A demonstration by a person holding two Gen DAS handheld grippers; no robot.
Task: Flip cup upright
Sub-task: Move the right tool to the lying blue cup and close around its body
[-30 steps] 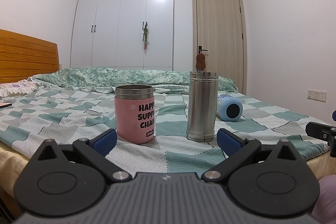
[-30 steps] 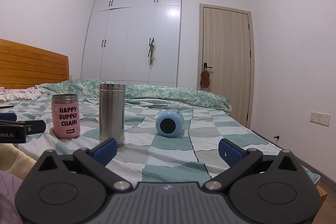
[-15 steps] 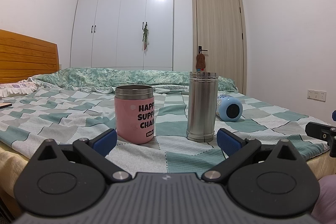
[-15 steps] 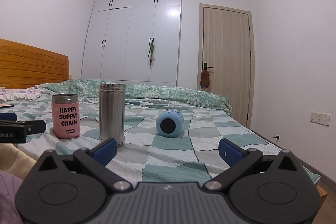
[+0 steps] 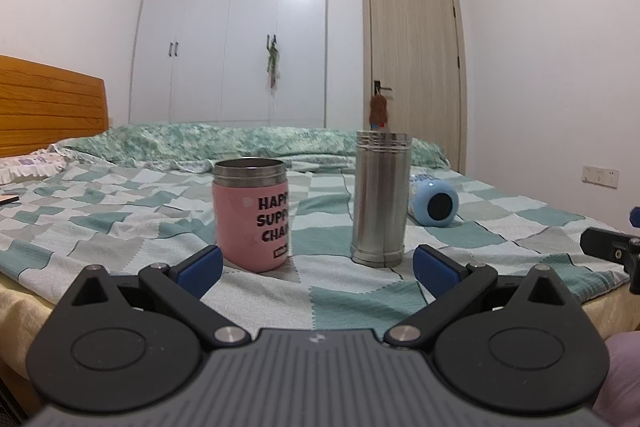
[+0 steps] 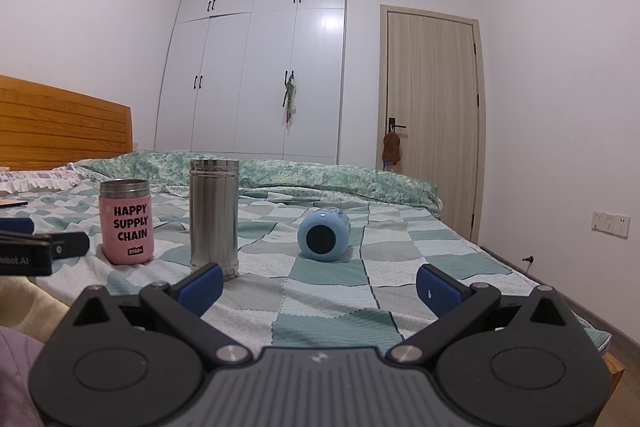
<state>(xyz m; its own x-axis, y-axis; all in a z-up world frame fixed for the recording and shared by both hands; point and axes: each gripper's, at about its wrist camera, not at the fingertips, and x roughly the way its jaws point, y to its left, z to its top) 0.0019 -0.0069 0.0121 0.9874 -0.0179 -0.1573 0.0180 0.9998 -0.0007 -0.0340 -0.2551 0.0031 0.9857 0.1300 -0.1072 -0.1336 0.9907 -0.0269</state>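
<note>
The blue cup (image 6: 324, 240) lay on its side on the bed (image 6: 328, 311), right of the upright steel flask (image 6: 213, 215) and pink mug (image 6: 127, 222). Both the left gripper (image 5: 316, 263) and right gripper (image 6: 319, 283) had fingers apart, holding nothing.

On the bed (image 6: 328, 307), the mug (image 6: 127, 223) stands left of the flask (image 6: 213, 217); the tipped cup (image 6: 323, 234) lies right, seemingly farther back.

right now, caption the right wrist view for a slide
Open right gripper faces a blue cup lying on its side on the checkered bed.
</note>
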